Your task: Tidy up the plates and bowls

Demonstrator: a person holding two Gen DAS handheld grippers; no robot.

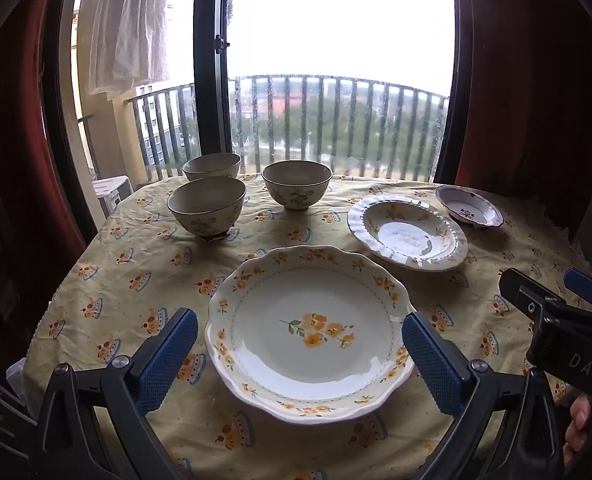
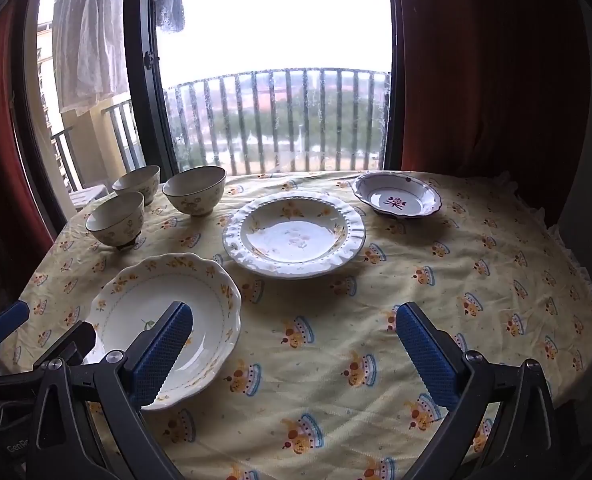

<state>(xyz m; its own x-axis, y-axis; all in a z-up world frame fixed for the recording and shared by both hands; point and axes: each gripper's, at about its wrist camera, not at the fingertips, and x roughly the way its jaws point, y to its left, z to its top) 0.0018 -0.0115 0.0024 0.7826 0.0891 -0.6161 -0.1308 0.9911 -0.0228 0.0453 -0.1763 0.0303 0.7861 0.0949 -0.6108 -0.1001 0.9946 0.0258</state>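
I am working over a round surface (image 2: 495, 248) draped in a yellow cloth printed with small crowned cakes, standing before a balcony window (image 1: 335, 60) with a railing.

The largest dish, a scalloped plate with yellow flowers (image 1: 309, 332), is lying near me on the left half of the surface. I am holding my left hand-held gripper (image 1: 299, 364) just above it, its blue fingers spread wide on either side of the plate and gripping nothing.

Beyond it and to the right, a white ruffled plate (image 2: 294, 234) is sitting near the middle of the surface. Farther right, close to the far edge, a smaller plate with a dark red flower (image 2: 396, 196) is resting apart from the others.

Three floral bowls are standing upright at the far left: one nearest me (image 2: 115, 218), one behind it (image 2: 136, 182), and one to their right (image 2: 194, 189), close together.

My right hand-held gripper (image 2: 294, 354) is hovering wide open over bare cloth, right of the scalloped plate, holding nothing.
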